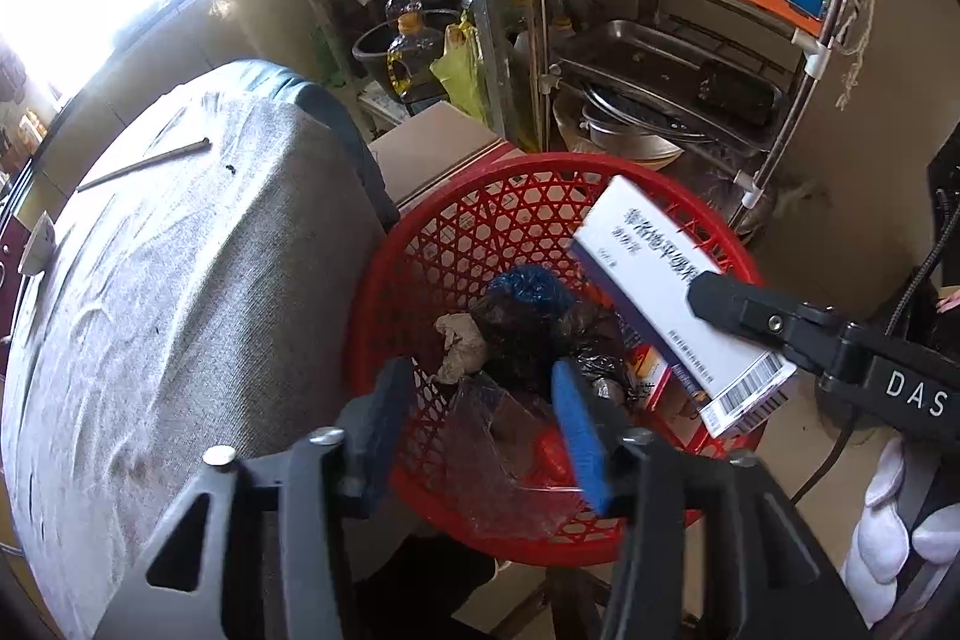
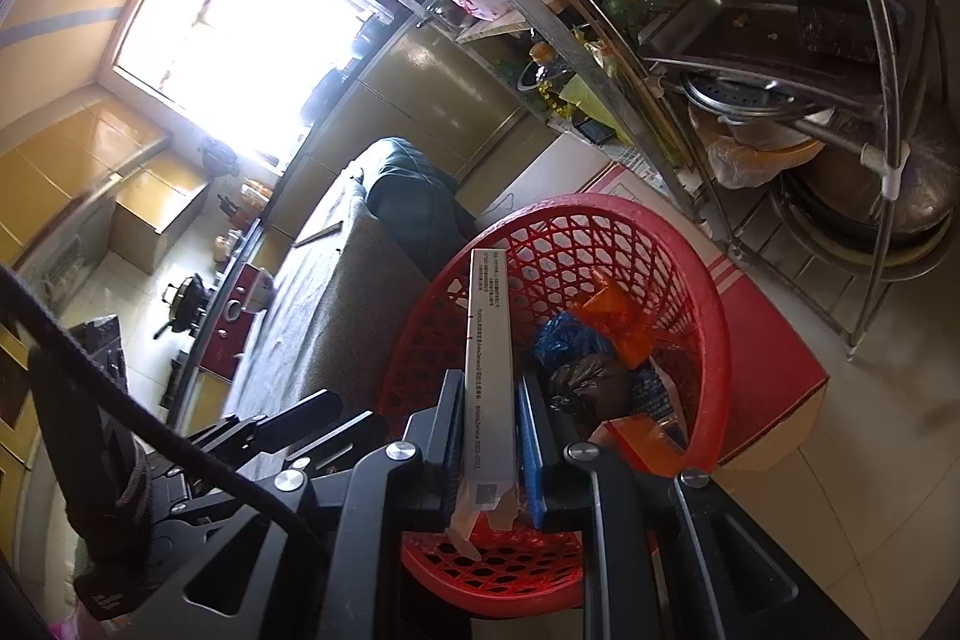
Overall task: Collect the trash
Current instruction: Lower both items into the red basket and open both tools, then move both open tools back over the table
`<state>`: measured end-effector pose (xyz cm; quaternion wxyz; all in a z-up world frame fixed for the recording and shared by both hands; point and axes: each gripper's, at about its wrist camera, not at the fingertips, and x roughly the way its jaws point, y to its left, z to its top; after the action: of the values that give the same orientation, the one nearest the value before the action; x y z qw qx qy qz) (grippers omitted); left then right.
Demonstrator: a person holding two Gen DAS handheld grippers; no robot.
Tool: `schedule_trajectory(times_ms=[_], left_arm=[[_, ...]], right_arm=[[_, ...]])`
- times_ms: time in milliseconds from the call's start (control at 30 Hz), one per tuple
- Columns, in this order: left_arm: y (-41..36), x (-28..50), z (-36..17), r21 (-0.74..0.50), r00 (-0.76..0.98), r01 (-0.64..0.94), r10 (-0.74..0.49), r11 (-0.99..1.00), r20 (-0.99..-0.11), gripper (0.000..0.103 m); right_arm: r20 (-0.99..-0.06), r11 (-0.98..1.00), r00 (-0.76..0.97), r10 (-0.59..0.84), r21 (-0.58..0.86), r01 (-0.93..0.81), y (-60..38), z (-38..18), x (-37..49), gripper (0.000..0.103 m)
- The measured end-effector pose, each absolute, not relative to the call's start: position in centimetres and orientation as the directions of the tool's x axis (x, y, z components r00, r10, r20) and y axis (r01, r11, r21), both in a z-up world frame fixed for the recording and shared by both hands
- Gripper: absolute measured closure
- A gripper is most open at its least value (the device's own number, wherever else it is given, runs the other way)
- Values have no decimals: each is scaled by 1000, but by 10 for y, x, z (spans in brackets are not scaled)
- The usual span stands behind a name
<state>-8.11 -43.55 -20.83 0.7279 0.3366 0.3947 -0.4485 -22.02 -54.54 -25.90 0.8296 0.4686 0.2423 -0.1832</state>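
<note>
One round red plastic lattice basket [image 1: 480, 220] stands on the floor beside a table draped in grey woven cloth [image 1: 180, 280]. Over its rim, the right gripper [image 2: 489, 436] pinches one flat white cardboard medicine box [image 1: 678, 304] by its broad faces, jaws pressed onto it; a white-gloved hand [image 1: 888, 520] holds that tool. The left gripper [image 1: 480, 418] hangs above the basket with its two blue-padded jaws spread and nothing between them. Inside the basket lie one crumpled black plastic bag [image 1: 540, 334], one blue mesh wad [image 1: 528, 286], one balled grey tissue [image 1: 459, 346], clear crinkled film [image 1: 498, 454] and some orange-and-white cartons [image 2: 642, 436], too jumbled to count. One thin wooden stick [image 1: 144, 165] rests on the cloth. Behind stands one steel tube rack [image 1: 690, 58] with metal trays.
</note>
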Motion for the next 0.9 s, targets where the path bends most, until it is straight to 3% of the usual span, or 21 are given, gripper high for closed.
schedule_trajectory(times_ms=[100, 367, 467, 533, 600, 900], left_arm=[[-431, -77, -202, 117, 283, 915, -408, 385, -868, 43], [-376, -49, -141, 114, 381, 866, -495, 487, -780, 42], [-342, -32, -118, 119, 447, 823, -502, 556, -741, 27], [-315, -19, -101, 126, 501, 788, -509, 603, -700, 23], [-287, -6, -89, 146, 556, 750, -496, 645, -667, 18], [-178, 49, -75, 218, 725, 568, -357, 794, -590, 17]], right_arm=[[-589, 469, 802, -96, 684, 559, -550, -257, -222, 77], [-562, 540, 816, -135, 649, 536, -544, -218, -204, 77], [-545, 589, 830, -121, 633, 502, -528, -196, -181, 77], [-536, 626, 838, -105, 619, 475, -513, -182, -162, 77], [-529, 661, 844, -89, 602, 447, -494, -168, -143, 77], [-515, 780, 857, 16, 542, 312, -401, -117, -62, 76]])
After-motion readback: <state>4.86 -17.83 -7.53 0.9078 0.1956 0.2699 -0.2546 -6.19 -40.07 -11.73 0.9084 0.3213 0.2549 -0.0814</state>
